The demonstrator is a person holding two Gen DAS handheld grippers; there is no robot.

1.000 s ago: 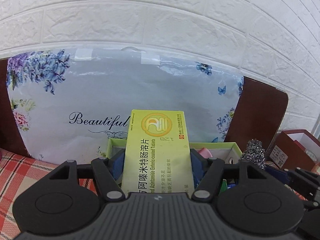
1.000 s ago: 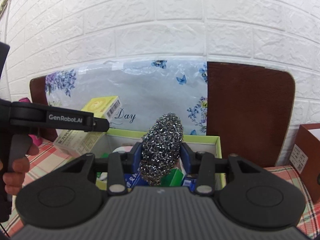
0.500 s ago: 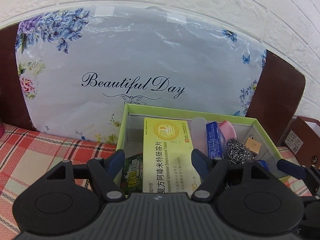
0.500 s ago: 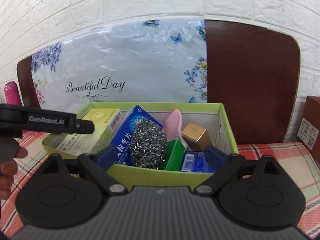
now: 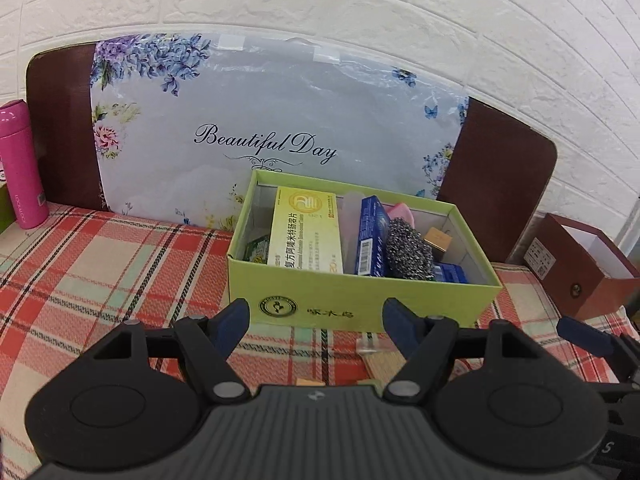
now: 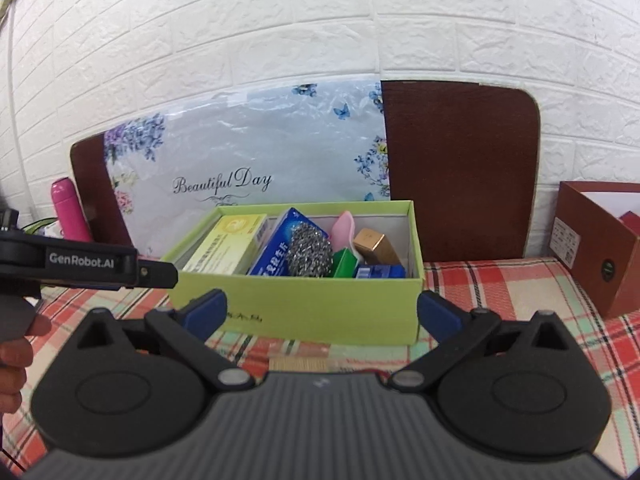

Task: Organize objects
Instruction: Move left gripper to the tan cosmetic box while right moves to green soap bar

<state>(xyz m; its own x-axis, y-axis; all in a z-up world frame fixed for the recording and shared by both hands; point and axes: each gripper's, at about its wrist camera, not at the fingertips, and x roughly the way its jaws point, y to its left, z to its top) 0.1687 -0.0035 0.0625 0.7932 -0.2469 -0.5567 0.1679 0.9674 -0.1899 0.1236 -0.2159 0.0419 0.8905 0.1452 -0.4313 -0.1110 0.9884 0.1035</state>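
Observation:
A green box (image 5: 400,300) (image 6: 320,304) stands on the checked cloth. In it lie a yellow tablet carton (image 5: 306,236) (image 6: 224,246), a blue carton (image 5: 372,236) (image 6: 276,248), a steel wool scourer (image 5: 408,250) (image 6: 310,252), a pink item (image 6: 344,228), a gold box (image 6: 376,244) and other small items. My left gripper (image 5: 316,316) is open and empty, in front of the box. My right gripper (image 6: 322,312) is open and empty, also in front of the box. The left gripper's side (image 6: 88,262) shows in the right wrist view.
A floral "Beautiful Day" bag (image 5: 272,128) leans on a brown board (image 6: 460,168) against the white brick wall. A pink bottle (image 5: 20,168) stands at the left. A brown box (image 5: 576,268) (image 6: 596,240) stands at the right. Small bits (image 5: 380,356) lie before the green box.
Both grippers let go of their loads, the yellow carton and the scourer, into the green box. Both then opened wide and drew back from the box.

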